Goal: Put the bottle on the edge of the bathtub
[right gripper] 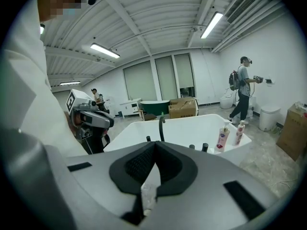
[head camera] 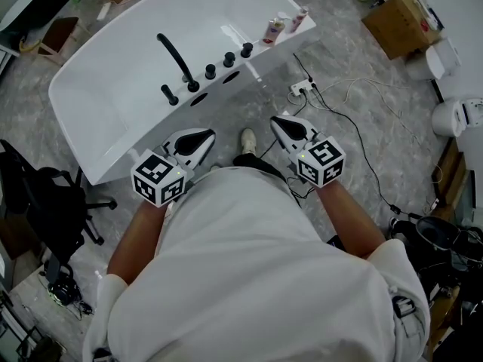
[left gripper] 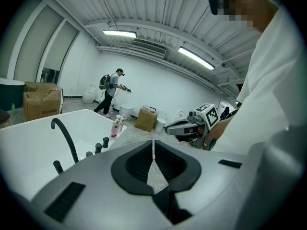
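On the far bathtub (head camera: pixel 90 127) rim, two bottles (head camera: pixel 273 30), labels illegible.

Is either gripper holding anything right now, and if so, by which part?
Nothing is held. The left gripper and the right gripper both have their jaws shut together with nothing between them; the two bottles stand on the edge of the bathtub.

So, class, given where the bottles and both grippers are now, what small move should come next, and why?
Probably nothing more than holding both grippers back from the tub. The two bottles already stand upright on the rim of the bathtub, at its far corner. The left gripper and right gripper are both shut, empty and well short of the tub. No other bottle shows.
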Motion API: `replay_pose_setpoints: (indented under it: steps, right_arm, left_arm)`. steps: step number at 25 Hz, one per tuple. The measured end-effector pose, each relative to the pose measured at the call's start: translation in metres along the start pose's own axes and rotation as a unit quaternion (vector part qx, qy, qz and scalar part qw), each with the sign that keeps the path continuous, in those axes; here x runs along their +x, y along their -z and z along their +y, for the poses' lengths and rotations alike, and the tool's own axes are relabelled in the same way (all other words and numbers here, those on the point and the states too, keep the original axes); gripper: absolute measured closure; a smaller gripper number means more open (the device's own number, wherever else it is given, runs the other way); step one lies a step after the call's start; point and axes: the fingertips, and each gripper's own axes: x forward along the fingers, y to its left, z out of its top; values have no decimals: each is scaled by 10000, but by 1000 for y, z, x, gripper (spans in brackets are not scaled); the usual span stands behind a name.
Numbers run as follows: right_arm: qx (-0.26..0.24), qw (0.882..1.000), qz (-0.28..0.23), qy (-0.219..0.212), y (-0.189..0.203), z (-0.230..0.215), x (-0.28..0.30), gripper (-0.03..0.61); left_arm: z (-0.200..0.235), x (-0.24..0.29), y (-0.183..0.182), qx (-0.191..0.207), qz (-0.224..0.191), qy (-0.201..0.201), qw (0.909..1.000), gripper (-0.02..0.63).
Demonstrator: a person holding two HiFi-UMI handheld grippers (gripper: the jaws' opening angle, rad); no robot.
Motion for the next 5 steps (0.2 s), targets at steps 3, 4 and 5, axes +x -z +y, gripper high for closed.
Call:
replay_pose_setpoints:
  steps: [3, 4, 5]
  right_arm:
    - [-24, 10000, 26, 1, 2, -6, 2, 571]
    - [-29, 10000, 30, 2, 2, -8, 3, 571]
    - [-33, 10000, 35, 4, 2, -11, 4, 571]
  left_arm:
    - [4, 6, 0, -26, 6, 1, 10000, 586]
    - [6, 9, 0, -35, 10, 0, 10000, 586]
    - [8, 11, 0, -45, 14, 0, 10000, 586]
